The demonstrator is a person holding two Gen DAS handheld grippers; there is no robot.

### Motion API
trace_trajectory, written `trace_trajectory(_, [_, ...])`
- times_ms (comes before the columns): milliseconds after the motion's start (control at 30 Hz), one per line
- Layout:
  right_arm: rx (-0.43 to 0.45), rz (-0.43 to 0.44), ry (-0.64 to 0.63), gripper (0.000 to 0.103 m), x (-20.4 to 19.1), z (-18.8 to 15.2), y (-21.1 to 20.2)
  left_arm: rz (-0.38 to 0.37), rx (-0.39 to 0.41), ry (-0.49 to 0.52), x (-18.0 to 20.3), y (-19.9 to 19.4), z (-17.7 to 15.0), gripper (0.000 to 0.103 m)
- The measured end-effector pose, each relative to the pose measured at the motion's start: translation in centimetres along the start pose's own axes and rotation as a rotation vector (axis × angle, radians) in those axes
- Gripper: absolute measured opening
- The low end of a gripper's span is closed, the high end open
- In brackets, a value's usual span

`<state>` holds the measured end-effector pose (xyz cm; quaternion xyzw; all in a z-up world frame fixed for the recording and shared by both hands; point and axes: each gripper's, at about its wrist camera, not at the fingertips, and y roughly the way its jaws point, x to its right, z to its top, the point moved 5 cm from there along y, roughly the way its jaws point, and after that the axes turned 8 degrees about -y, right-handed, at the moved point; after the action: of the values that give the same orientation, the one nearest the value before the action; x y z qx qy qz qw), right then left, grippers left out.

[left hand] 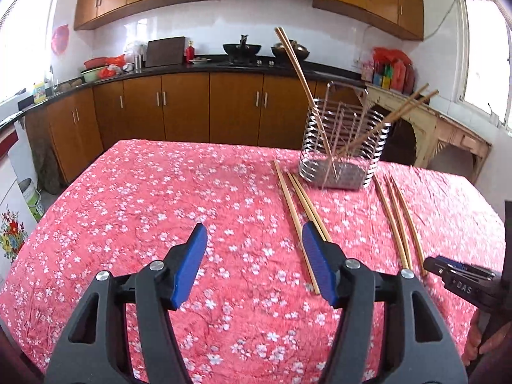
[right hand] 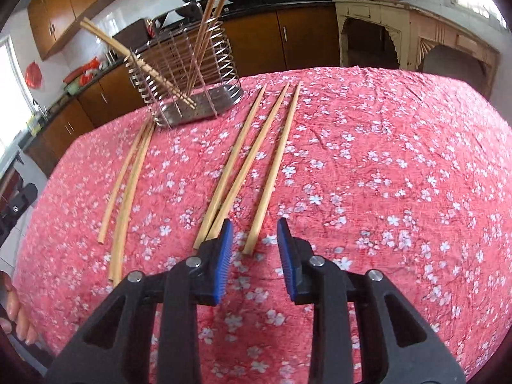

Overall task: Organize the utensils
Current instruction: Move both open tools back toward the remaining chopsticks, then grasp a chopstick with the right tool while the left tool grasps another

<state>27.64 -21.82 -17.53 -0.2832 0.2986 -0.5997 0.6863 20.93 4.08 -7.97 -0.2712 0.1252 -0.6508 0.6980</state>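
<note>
- Judging by how things lie, the job looks partly done: two pairs of chopsticks already stand in the wire holder (left hand: 342, 147), one pair (left hand: 300, 86) leaning left, the other (left hand: 396, 108) leaning right.
- Six chopsticks are left flat on the table (left hand: 160, 192), just before the holder: a left group (left hand: 296, 220) of three and a right group (right hand: 252, 160) of three.
- The holder's metal base seems otherwise bare.
- The left tongs (left hand: 254, 262) hover spread wide and empty over the cloth, beside the left group.
- The right tongs (right hand: 254, 249) stand narrowly parted, pinching nothing, with one chopstick's end lying in the gap.
</note>
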Motion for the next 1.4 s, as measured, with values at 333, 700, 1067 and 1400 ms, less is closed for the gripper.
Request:
trace_trajectory(333, [-0.014, -0.055, 0.088, 0.007, 3.2, 0.6, 0.7, -0.033, -0.123, 0.027, 1.9, 2.2, -3.5, 0.062])
trace_trajectory(700, [-0.015, -0.136, 0.272, 0.007, 10.4, 1.2, 0.4, 0.0, -0.271, 0.054, 4.1, 5.9, -5.3, 0.047])
trace_trajectory(1067, [-0.013, -0.157, 0.276, 0.007, 11.6, 2.1, 1.3, 0.115, -0.294, 0.006, -0.2, 8.0, -3.6, 0.007])
trace_trajectory(1400, [0.001, -0.217, 0.238, 0.007, 12.3, 1.9, 1.4, 0.043, -0.281, 0.032, -3.3, 8.2, -2.7, 0.008])
